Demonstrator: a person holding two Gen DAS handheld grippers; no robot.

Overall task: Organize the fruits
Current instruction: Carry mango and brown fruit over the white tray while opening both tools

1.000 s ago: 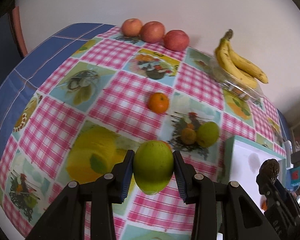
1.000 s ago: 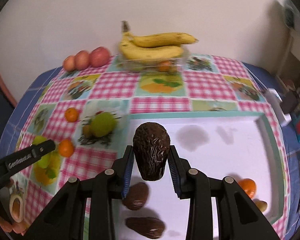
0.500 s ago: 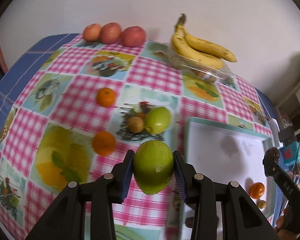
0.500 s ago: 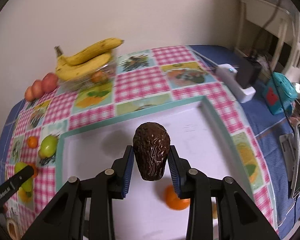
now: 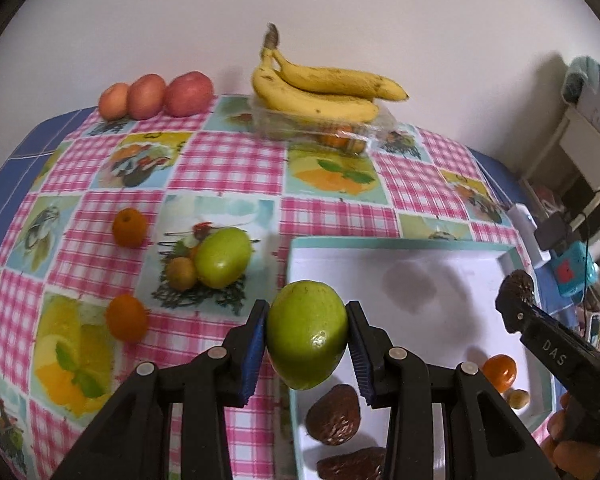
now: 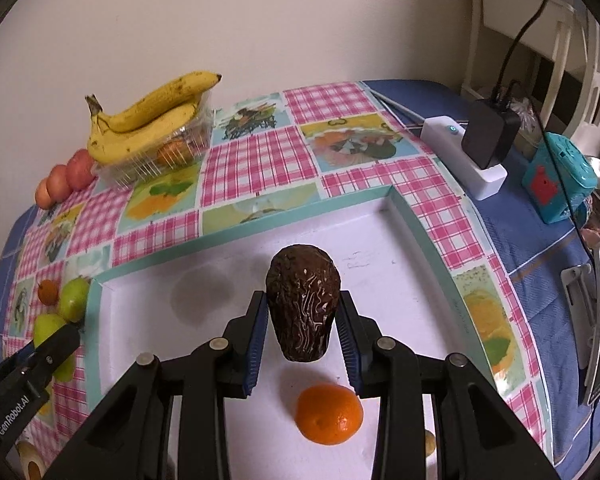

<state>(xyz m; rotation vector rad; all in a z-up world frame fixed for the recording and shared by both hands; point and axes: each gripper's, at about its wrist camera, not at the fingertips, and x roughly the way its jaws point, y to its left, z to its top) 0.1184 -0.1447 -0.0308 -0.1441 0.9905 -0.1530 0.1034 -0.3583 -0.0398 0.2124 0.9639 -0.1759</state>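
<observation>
Blk charger (image 6: 489, 135) on wht block (image 6: 466, 160)

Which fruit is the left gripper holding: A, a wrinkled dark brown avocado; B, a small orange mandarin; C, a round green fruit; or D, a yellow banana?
C: the left gripper has its fingers shut on the round green fruit.
</observation>
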